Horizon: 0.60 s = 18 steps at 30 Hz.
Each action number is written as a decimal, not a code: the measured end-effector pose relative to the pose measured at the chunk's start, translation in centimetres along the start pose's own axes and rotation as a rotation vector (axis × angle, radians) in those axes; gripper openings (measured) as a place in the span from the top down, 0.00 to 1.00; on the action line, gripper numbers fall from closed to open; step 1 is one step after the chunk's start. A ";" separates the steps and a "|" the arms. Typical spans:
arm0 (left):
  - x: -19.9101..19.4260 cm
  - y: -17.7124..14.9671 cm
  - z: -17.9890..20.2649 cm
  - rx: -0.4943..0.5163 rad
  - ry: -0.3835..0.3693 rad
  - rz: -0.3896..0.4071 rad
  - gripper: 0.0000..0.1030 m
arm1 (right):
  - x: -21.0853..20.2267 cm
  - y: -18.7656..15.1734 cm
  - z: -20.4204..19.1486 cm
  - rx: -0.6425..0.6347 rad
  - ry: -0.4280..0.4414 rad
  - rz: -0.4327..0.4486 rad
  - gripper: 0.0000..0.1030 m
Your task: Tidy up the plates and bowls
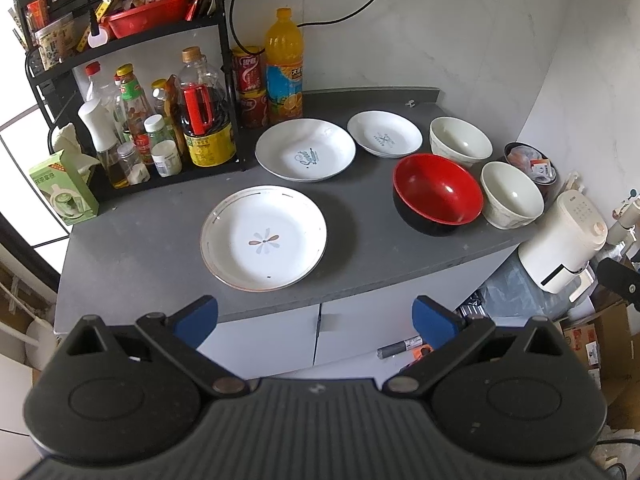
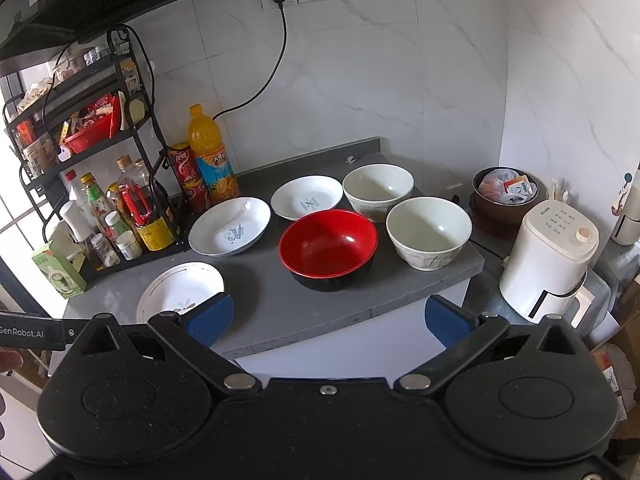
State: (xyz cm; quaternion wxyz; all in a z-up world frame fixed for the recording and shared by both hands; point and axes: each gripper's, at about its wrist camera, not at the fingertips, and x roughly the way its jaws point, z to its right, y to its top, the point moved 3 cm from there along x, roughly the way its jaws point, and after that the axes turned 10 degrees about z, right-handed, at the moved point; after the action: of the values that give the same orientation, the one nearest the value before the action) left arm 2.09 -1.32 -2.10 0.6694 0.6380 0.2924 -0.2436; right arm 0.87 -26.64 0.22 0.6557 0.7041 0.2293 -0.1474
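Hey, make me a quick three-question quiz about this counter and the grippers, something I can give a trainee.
1. True or false: the red bowl has a white bowl nested inside it.
2. How many white plates lie on the counter?
   A. two  B. three  C. four
3. Fill in: both the left gripper and the right gripper are ____ and hold nothing.

Key
1. False: the red bowl is empty, and the near white bowl and far white bowl stand separately.
2. B: the flower plate, the script plate and the small plate.
3. open
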 end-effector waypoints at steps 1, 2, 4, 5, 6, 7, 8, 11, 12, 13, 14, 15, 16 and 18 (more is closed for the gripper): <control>-0.1 0.0 0.1 0.001 0.001 0.002 0.01 | 0.0 0.0 -0.1 -0.003 0.002 0.002 0.00; -0.1 0.0 0.1 0.001 0.001 0.006 0.01 | 0.0 0.0 -0.2 -0.005 0.004 0.004 0.00; -0.2 0.0 0.1 0.001 0.001 0.009 0.01 | 0.0 -0.1 -0.1 -0.011 0.007 0.005 0.00; -0.2 0.0 0.1 0.001 0.001 0.010 0.01 | 0.0 -0.1 -0.1 -0.013 0.007 0.005 0.00; -0.2 0.0 0.1 0.002 0.002 0.010 0.01 | 0.0 -0.2 -0.1 -0.013 0.006 0.005 0.00; -0.3 0.0 0.2 0.002 0.003 0.013 0.01 | 0.1 -0.1 -0.1 -0.012 0.006 0.003 0.00; -0.3 0.0 0.2 0.002 0.004 0.016 0.01 | 0.1 -0.1 -0.1 -0.011 0.006 0.001 0.00; -0.6 0.2 0.4 0.004 0.004 0.037 0.01 | 0.1 0.0 0.1 -0.009 0.010 0.003 0.00; -0.6 0.3 0.5 0.010 0.005 0.044 0.01 | 0.1 0.0 0.1 -0.010 0.010 0.002 0.00; -0.7 0.5 0.7 0.017 0.006 0.050 0.01 | 0.1 0.0 0.1 -0.008 0.010 0.003 0.00; -0.7 0.5 0.8 0.019 0.000 0.052 0.01 | 0.1 0.0 0.1 -0.007 0.010 0.002 0.00; -0.7 0.6 0.9 0.016 -0.008 0.051 0.01 | 0.1 0.0 0.0 -0.007 0.010 0.002 0.00; -0.6 0.6 0.9 0.015 -0.012 0.051 0.01 | 0.2 0.1 0.1 -0.006 0.010 0.001 0.00; -0.4 0.5 1.2 0.021 -0.012 0.048 0.01 | 0.2 0.3 0.1 -0.004 0.008 0.000 0.00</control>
State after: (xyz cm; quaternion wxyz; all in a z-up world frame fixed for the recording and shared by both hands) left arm 2.26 -2.48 -1.39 0.6701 0.6504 0.2704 -0.2343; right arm 1.22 -26.72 0.33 0.6562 0.7034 0.2321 -0.1442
